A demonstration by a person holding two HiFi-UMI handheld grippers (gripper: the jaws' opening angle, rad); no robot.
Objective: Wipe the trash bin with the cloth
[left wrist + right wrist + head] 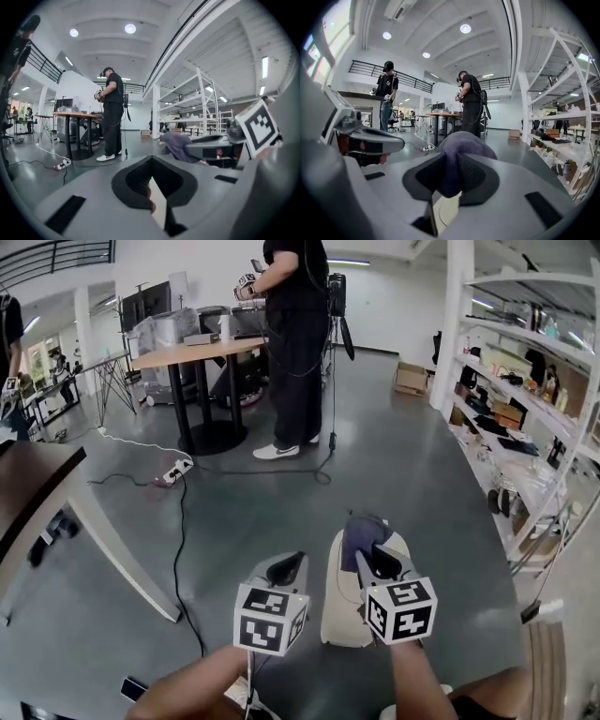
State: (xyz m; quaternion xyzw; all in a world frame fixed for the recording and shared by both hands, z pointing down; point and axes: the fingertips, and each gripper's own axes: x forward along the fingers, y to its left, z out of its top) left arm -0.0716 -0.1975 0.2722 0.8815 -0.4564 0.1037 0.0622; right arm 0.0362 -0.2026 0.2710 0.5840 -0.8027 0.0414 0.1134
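Observation:
A cream trash bin (339,610) stands on the grey floor right below me. My right gripper (375,557) is over its far end, shut on a bunched purple cloth (361,529). The right gripper view shows that cloth (461,145) pinched between the dark pads, bulging past my right gripper (449,173), with a sliver of bin (447,211) under it. My left gripper (286,568) hovers just left of the bin, shut, holding nothing. Seen from my left gripper (151,180), the cloth (177,145) and the right gripper lie to the right, and a strip of bin (158,206) shows low down.
A person (295,343) stands at a round wooden table (202,351) ahead. A power strip (173,470) and black cable trail over the floor at left. A dark-topped table (37,488) with a slanted white leg is near left. White shelving (525,409) lines the right side.

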